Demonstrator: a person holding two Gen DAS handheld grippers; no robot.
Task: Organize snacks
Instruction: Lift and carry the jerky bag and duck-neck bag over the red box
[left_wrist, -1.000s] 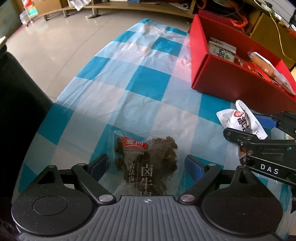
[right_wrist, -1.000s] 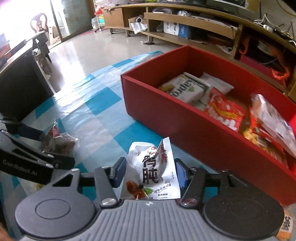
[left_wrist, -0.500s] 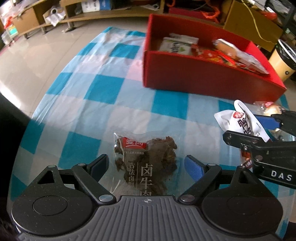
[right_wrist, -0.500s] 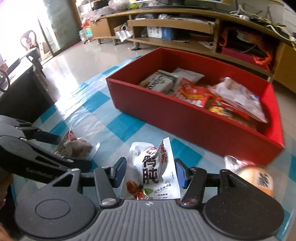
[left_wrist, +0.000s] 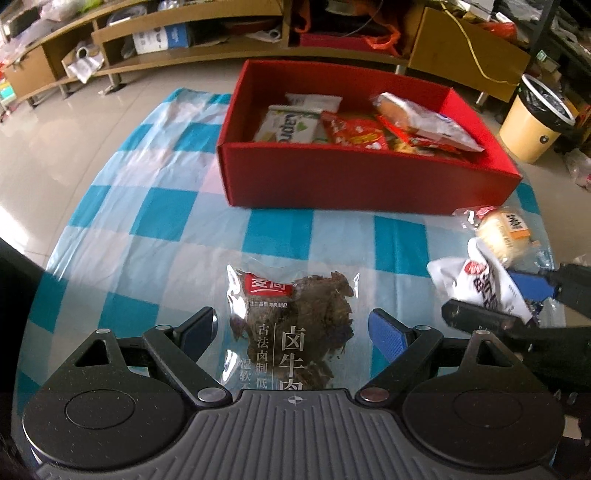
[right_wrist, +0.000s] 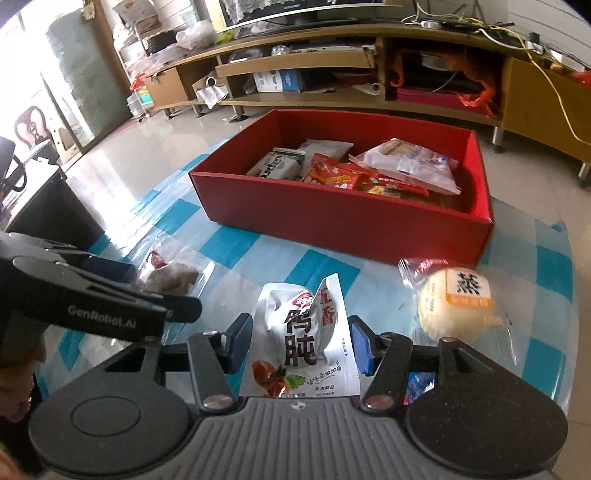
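Blue-and-white checked table carrying an open red cardboard box of snacks at its far side. Carry step: left claw clenched on a clear packet of dark dried beef, right claw clenched on a white foil duck-gizzard pouch, both short of the box. Next: reach over the near wall, then release; afterwards the wrapped round bun beside the box.

The left claw has a ribbed grey housing with a small crosshair mark, flanked by two black speckled discs. Black link arms with silver rivets carry fingers faced with blue textured pads. The right claw is built alike. Seen from the right wrist, the left one's black side reads "GenRobot.AI" in grey letters.
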